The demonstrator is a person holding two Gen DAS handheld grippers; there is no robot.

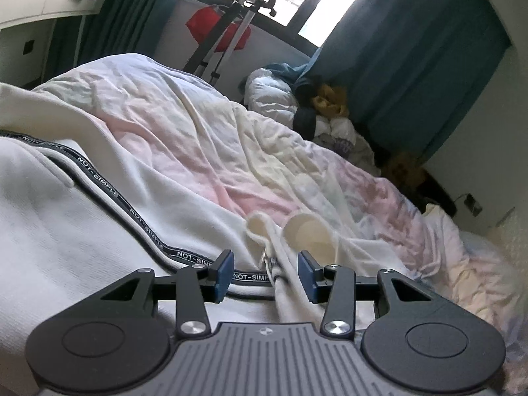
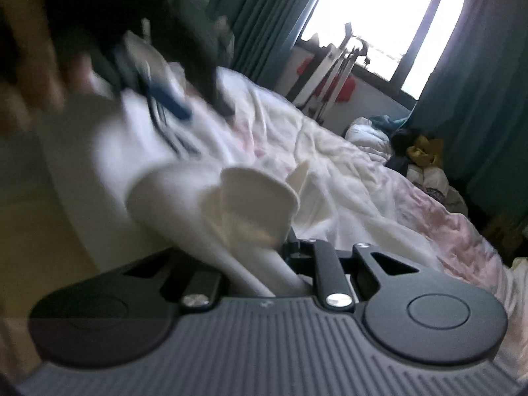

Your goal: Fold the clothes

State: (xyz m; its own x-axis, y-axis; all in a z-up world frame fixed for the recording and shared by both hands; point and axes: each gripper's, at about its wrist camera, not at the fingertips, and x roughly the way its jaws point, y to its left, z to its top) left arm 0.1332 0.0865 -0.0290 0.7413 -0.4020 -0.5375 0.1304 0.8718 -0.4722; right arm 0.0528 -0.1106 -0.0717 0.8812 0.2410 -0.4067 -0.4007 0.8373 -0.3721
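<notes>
The white jacket [image 1: 66, 231] with its "NOT-SIMPLE" tape [image 1: 109, 188] lies on the bed [image 1: 204, 138], on the rumpled pale duvet, and it hangs toward the near edge. The left hand-held gripper [image 1: 265, 272] stands half spread over the zipper front [image 1: 269, 265]; its blue pads [image 1: 224, 272] do not press the cloth, so this side is free. The right hand-held gripper [image 2: 264, 257] is pressed nearly together and pinches a thick fold of the white cloth [image 2: 250, 204]. The risk, I think, is that the fold slips out of this pinch, because the cloth bunches thick there, or that the free zipper side drags and the fold comes out crooked. The left view shows the tape letters and the zipper pull sharply; the right view is blurred, but it alone shows the person's hand [image 2: 36, 66] and the other gripper from outside.
</notes>
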